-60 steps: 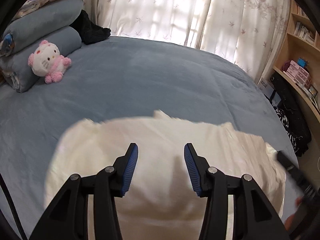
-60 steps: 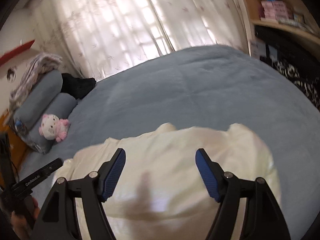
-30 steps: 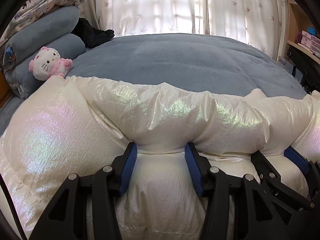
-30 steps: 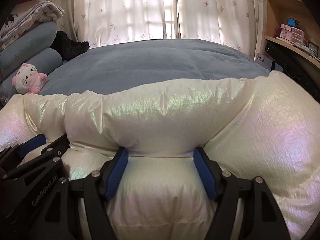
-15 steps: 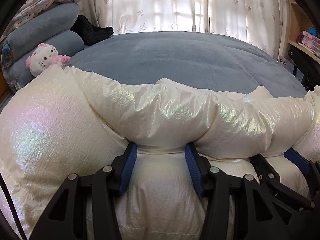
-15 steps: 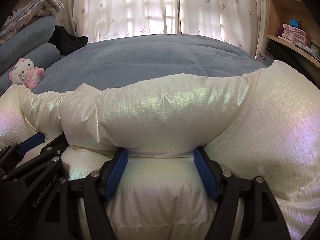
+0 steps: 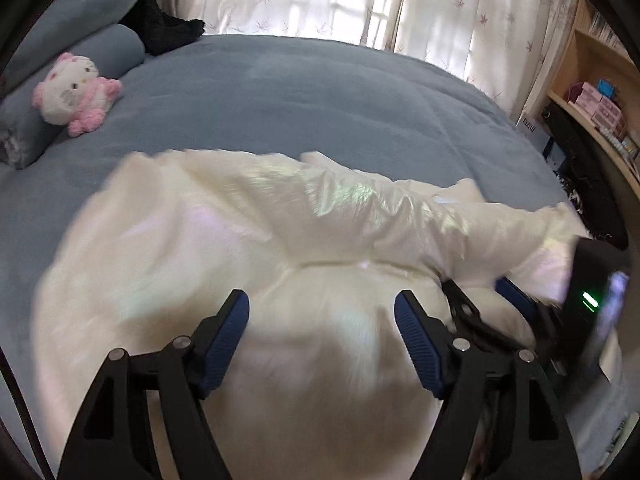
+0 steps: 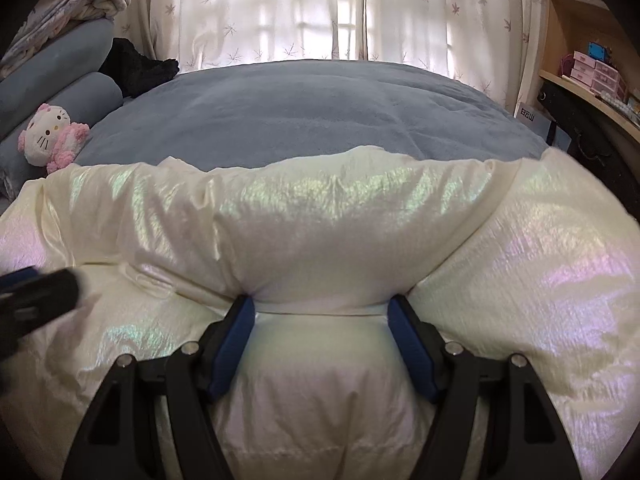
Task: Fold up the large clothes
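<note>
A cream, shiny puffer jacket (image 7: 248, 240) lies folded on the blue bed (image 7: 300, 100). My left gripper (image 7: 322, 312) is open above the jacket, its blue pads apart and holding nothing. My right gripper (image 8: 320, 308) stands wide with a thick padded fold of the jacket (image 8: 320, 232) pressed between its blue pads. The right gripper also shows at the right edge of the left wrist view (image 7: 512, 292). The left gripper shows blurred at the left edge of the right wrist view (image 8: 36, 292).
A pink and white plush cat (image 7: 74, 92) leans on rolled blue pillows (image 8: 60, 72) at the left. A black garment (image 8: 136, 66) lies at the back left. Curtains (image 8: 320, 8) hang behind the bed. Shelves (image 8: 592, 60) stand at the right.
My left gripper has let go of the jacket fold, opened wider and lifted away. The right gripper stays on its fold.
</note>
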`<state>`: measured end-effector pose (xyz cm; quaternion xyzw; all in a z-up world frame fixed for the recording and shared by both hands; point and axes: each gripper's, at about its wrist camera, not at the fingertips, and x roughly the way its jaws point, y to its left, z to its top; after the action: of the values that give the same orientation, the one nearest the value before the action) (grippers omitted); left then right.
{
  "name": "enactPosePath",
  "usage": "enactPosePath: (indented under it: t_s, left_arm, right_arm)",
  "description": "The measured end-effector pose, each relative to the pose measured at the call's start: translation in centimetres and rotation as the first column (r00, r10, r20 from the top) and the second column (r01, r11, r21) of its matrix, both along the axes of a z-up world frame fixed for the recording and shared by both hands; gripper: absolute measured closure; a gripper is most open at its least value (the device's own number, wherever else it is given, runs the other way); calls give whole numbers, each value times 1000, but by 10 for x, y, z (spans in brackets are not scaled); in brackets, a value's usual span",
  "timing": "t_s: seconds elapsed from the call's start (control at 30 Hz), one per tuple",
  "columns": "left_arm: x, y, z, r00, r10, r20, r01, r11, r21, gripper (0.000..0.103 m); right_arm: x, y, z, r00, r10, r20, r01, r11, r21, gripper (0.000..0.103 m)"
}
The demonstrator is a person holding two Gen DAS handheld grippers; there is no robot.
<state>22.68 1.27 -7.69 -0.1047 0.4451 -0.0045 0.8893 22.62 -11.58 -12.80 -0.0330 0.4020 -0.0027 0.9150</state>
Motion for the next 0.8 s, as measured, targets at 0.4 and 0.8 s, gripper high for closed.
enactPosePath:
  t_s: [0.4, 0.8]
  left_arm:
    - [-147, 76, -31, 995, 4, -99, -48, 896, -442, 13]
    - [-142, 113, -100, 979, 181, -96, -201, 756, -623, 13]
  right_arm:
    - [-40, -6, 83, 990, 98, 98, -113, 981, 160, 33]
    - [-56, 70, 47, 965, 261, 25, -258, 929, 264, 66]
